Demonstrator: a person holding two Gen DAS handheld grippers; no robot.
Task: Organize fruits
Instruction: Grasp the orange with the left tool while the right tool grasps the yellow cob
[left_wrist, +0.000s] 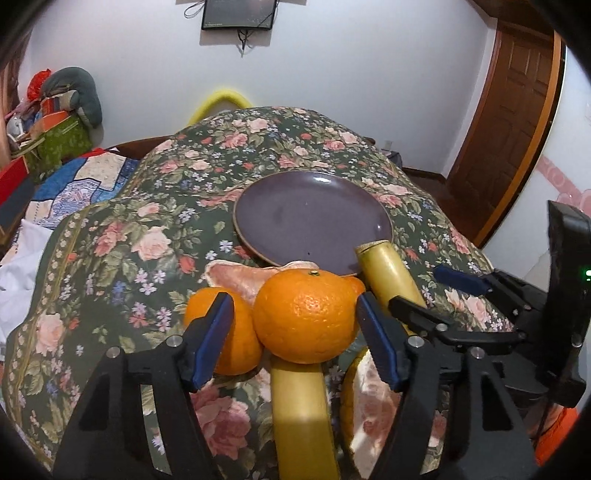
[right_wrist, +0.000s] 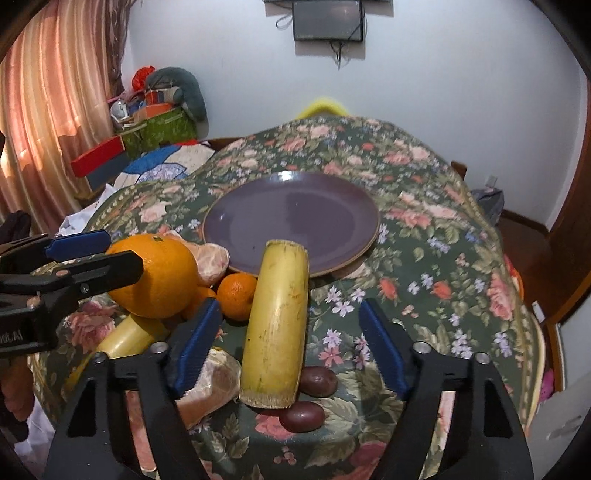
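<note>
Plate stood bare, nothing sorted yet. Your left gripper straddled big orange, jaws not clearly pressing. Your right gripper hung partly wide around yellow stalk piece, ungripped. All fruit left to move

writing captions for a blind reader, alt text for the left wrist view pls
The left gripper frames a large orange between its open blue-padded fingers. The orange lies among smaller oranges and yellow stalk pieces on a floral cloth, with an empty purple plate just beyond.
</note>
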